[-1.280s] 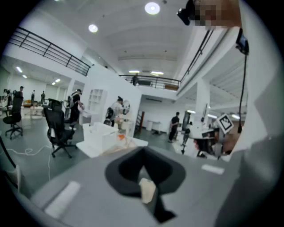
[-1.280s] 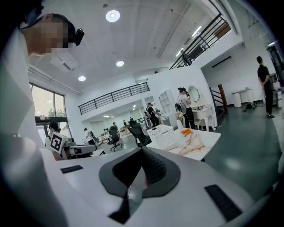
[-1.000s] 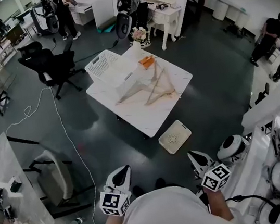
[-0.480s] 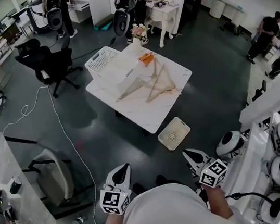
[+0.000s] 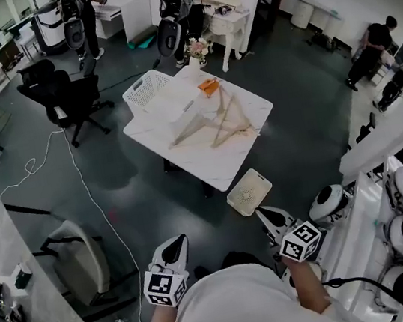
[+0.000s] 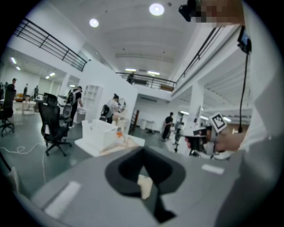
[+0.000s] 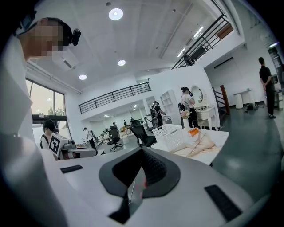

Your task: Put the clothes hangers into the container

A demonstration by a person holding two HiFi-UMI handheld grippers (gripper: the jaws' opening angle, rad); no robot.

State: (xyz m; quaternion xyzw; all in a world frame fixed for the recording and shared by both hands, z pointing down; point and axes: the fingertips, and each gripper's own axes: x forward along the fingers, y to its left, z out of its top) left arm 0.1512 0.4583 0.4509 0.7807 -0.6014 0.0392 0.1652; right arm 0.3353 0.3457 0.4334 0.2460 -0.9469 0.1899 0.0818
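Several wooden clothes hangers (image 5: 217, 124) lie in a loose heap on the white table (image 5: 210, 170), a few steps ahead of me. A white slotted basket (image 5: 149, 91) stands on the table's far left corner, and a small orange thing (image 5: 209, 86) lies beside it. Both grippers hang low in front of my body, far from the table. My left gripper (image 5: 174, 244) is shut and empty. So is my right gripper (image 5: 263, 215). The right gripper view shows the basket (image 7: 171, 135) and hangers (image 7: 200, 142) beyond the shut right gripper (image 7: 142, 151). The left gripper (image 6: 143, 153) faces the table (image 6: 88, 145).
A small perforated white tray (image 5: 250, 192) lies on the dark floor just before the table. A black office chair (image 5: 64, 95) stands to the table's left, and a white cable (image 5: 84, 184) trails across the floor. White machines (image 5: 398, 228) line my right side. People stand at the back.
My right gripper has moved a little forward and to the left. The left gripper has stayed where it was. The hangers and basket have not moved.
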